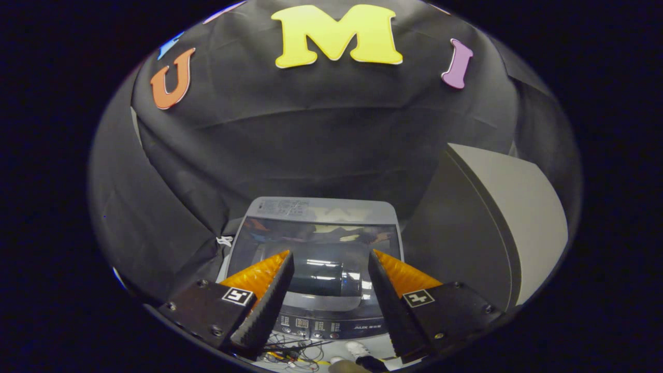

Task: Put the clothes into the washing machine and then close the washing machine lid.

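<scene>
A grey top-loading washing machine [316,217] stands below and ahead of me, its dark glass lid [316,259] lying flat and shut, mirroring lights. The control panel [326,325] sits at its near edge, between my fingers. My gripper [330,261] hovers above the lid, open, with nothing between the orange-and-black fingers [261,280].
A tall grey panel or box [497,228] stands to the right of the machine. Black cloth walls close in behind and to the left. Tangled cables [290,355] lie on the floor by the machine's front, beside a white shoe [357,349].
</scene>
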A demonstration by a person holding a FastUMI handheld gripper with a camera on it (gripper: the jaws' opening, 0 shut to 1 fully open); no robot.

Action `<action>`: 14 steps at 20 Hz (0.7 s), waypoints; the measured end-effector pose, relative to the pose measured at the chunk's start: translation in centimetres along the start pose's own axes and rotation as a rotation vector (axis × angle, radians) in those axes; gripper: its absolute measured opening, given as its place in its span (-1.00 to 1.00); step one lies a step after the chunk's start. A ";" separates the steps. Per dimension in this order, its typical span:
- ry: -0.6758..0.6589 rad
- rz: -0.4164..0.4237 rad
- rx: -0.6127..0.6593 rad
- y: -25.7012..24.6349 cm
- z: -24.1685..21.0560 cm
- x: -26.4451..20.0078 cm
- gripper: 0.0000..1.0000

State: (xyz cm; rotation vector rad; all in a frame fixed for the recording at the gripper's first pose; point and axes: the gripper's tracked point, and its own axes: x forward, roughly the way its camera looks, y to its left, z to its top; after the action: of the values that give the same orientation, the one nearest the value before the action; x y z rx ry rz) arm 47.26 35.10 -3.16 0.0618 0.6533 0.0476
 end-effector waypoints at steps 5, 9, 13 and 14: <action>-0.085 0.013 -0.023 -1.9 -0.4 -4.8 0.81; -0.207 0.051 -0.029 -4.2 -0.2 -10.3 0.81; -0.341 0.052 -0.019 -8.8 -0.3 -16.4 0.85; -0.378 0.050 -0.018 -10.1 -0.6 -18.1 0.85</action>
State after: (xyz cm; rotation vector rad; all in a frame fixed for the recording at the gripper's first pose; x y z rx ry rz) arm 32.81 23.87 6.56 0.0675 0.2730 0.0873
